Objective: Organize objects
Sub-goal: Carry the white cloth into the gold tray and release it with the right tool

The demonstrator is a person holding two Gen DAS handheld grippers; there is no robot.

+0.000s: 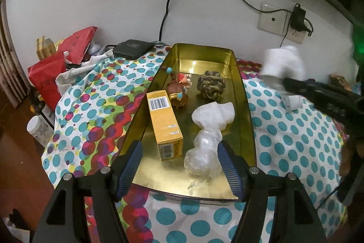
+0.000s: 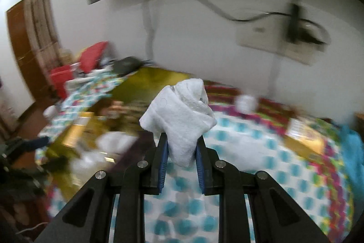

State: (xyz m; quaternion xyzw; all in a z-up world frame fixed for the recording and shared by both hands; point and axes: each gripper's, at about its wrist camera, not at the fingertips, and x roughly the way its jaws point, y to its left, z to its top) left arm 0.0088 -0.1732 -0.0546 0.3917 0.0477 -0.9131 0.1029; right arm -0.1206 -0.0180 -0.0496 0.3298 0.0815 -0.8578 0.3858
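Four items already lie in shallow gold metal tray [image 1: 244, 92] on dotted cloth: yellow carton [image 1: 163, 122], camouflage ball [image 1: 211, 84], brown figurine [image 1: 178, 92], clear-wrapped white bundle [image 1: 208, 140]. Left gripper [image 1: 182, 165] gapes wide over tray's near end, holding nothing. Right gripper [image 2: 182, 147] clamps folded white cloth [image 2: 179, 115] aloft, beside tray, likely bound for it.

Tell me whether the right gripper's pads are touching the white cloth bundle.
Touching. The right wrist view shows the white cloth bundle pinched between both blue pads of the right gripper, with no gap either side.
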